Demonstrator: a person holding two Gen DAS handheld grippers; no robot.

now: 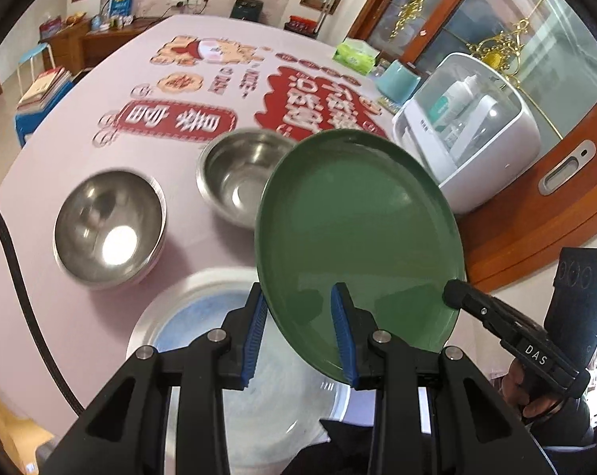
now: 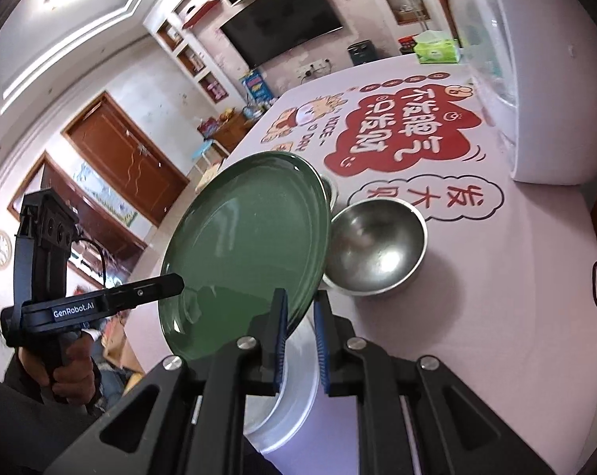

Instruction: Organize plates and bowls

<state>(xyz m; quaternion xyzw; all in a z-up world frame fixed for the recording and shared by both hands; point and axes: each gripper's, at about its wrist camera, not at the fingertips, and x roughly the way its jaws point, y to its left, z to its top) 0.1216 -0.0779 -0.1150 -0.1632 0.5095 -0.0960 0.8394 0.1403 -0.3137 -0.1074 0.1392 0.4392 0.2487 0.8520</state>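
**Green plate held in the air by both grippers, over the white plate**

Living room, pink printed table (image 1: 80,150), TV on the far wall. I hold the green plate (image 1: 354,245) tilted, clear of the table, above the white plate (image 1: 203,316) at the near edge. My left gripper (image 1: 298,332) has its pads on the plate's near rim, one pad on each face, jaws narrow and clamped on it. My right gripper (image 2: 300,336) pinches the rim from the other side, jaws nearly together on the plate's edge. Each gripper shows in the other's view, biting the opposite rim.

Risks, as I judge them:
- Both grips are thin rim pinches on a glazed plate. If my hands drift apart or twist unevenly, one pad could slide off and the plate would swing on the other.
- The plate is steeply tilted; lowered like this, its low rim would strike the white plate first and could chip or skid.
- The near bowl (image 2: 373,249) sits just beside the plate's far edge, a second bowl (image 1: 243,174) behind it. A swing that way would knock them.

Room: the white appliance (image 1: 472,130) blocks the far right. Left and middle of the table are open past the bowls. The near table edge is close under the white plate, so there is little margin toward me.
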